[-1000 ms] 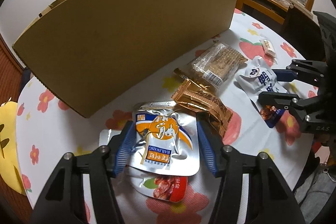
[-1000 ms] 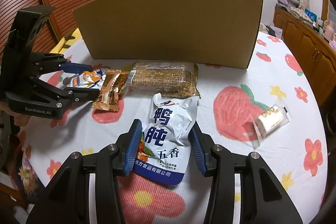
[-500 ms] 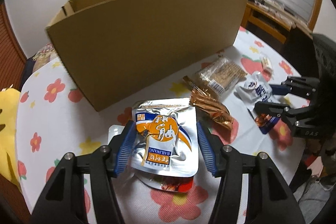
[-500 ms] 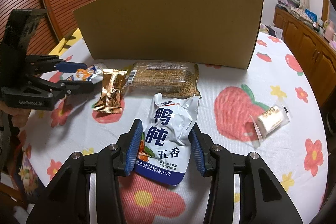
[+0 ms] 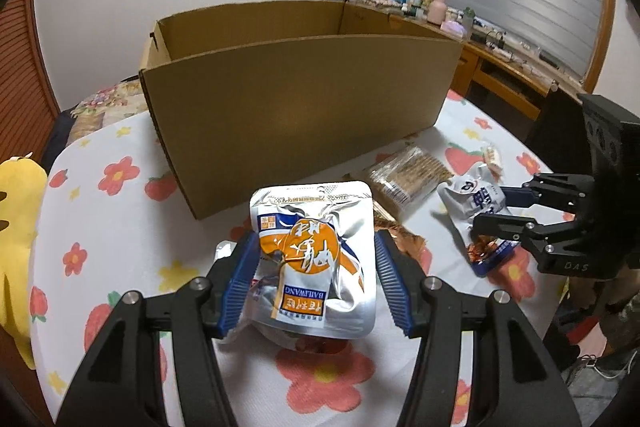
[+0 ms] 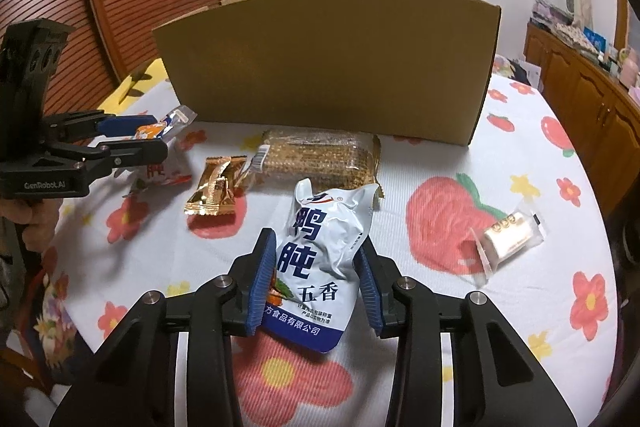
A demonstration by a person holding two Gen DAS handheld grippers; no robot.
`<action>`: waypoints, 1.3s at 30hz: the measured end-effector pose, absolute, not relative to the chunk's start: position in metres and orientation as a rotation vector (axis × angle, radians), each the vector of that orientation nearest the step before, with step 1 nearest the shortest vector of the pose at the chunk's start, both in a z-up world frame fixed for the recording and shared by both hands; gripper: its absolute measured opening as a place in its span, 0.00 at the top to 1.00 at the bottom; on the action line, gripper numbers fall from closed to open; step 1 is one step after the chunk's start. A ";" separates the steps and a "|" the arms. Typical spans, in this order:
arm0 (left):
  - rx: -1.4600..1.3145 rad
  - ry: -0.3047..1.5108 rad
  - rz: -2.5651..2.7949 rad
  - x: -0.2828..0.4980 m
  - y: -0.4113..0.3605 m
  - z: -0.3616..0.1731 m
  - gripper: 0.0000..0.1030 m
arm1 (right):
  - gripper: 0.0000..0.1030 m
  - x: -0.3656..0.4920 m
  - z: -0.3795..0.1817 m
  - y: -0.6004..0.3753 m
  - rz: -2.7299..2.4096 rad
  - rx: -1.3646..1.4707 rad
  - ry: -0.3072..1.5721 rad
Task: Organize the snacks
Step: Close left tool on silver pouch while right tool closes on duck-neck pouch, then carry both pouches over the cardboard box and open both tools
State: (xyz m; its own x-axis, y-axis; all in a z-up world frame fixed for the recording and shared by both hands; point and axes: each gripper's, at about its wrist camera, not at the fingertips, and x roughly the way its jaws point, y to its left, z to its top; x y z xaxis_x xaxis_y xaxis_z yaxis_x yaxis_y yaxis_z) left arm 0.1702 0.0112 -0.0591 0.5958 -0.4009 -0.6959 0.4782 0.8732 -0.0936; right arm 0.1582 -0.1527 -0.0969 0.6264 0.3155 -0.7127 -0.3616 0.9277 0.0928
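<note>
Silver pouch, orange-labelled and crinkled, held between left jaws.

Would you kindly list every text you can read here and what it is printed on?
"BAILIWANG": silver and orange pouch, upside down.
"鸭肫" and "五香": white and blue pouch.
"GenRobot.AI": left claw body.
"DAS": right claw body.
Fine print on the pouches and the biscuit pack label: too small.

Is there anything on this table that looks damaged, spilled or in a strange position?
Nothing looks damaged or spilled. The snacks lie scattered on the tablecloth outside the cardboard box. The white and blue pouch is crumpled at its top, between the right gripper pads.
</note>
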 end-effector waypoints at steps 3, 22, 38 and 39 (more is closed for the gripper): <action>0.110 0.762 -0.509 0.166 0.010 -0.057 0.44 | 0.62 0.157 -0.094 -0.153 0.397 -0.058 0.792; 0.037 0.645 -0.503 0.158 0.015 -0.018 0.44 | 0.62 0.142 -0.064 -0.163 0.415 -0.033 0.700; -0.005 0.533 -0.473 0.167 0.023 0.025 0.44 | 0.62 0.138 -0.023 -0.168 0.410 -0.066 0.594; -0.005 0.526 -0.470 0.169 0.023 0.028 0.44 | 0.62 0.139 -0.020 -0.169 0.408 -0.069 0.587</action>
State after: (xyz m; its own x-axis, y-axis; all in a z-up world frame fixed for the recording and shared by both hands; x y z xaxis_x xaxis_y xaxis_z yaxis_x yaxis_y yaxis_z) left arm 0.1686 0.0233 0.0285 0.7614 -0.4329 -0.4826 0.4303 0.8942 -0.1233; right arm 0.1394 -0.1686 -0.0201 0.7553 0.3546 -0.5511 -0.3935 0.9179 0.0514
